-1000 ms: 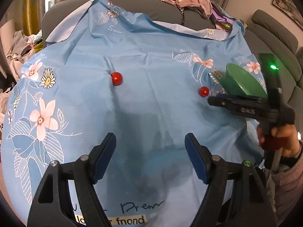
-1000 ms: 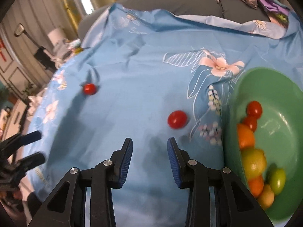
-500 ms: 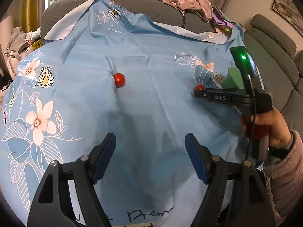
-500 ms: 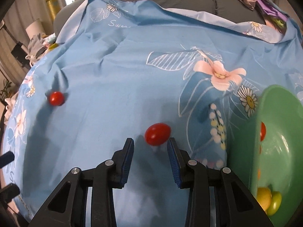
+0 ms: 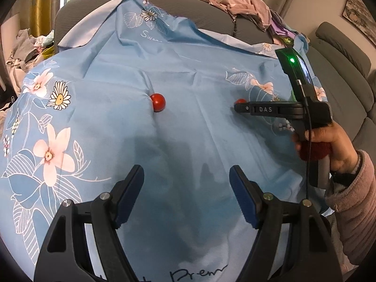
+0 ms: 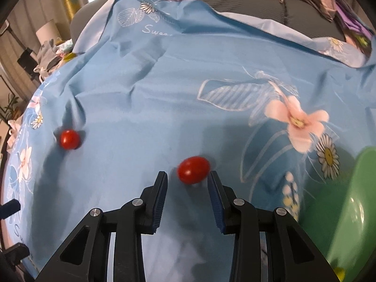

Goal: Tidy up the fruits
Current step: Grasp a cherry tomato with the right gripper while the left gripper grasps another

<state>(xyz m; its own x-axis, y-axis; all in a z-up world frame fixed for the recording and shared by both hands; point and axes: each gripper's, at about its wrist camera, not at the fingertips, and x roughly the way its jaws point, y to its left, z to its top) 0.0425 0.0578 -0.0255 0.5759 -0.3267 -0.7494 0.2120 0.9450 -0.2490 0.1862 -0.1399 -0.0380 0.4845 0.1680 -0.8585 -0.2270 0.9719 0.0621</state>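
Two red cherry tomatoes lie on the blue flowered cloth (image 5: 188, 75). In the right wrist view the nearer tomato (image 6: 193, 169) sits right at the tips of my right gripper (image 6: 187, 184), whose jaws stand narrowly apart and do not press on it. The other tomato (image 6: 69, 139) rests far to the left. A green bowl (image 6: 359, 188) shows at the right edge. In the left wrist view my left gripper (image 5: 186, 176) hangs open and empty over bare cloth, with one tomato (image 5: 158, 102) ahead. The right gripper (image 5: 237, 108) reaches in from the right, half hiding the second tomato (image 5: 240, 100).
The cloth drapes over a grey sofa (image 5: 211, 14) with a heap of clothes (image 5: 246, 4) on its back. A person's hand (image 5: 329, 138) and pink sleeve (image 5: 352, 211) hold the right gripper. More clothes lie at the left (image 5: 25, 44).
My right gripper has moved left across the cloth up to the nearer tomato, and the green bowl has slid to the edge of its view. The left gripper has stayed put.
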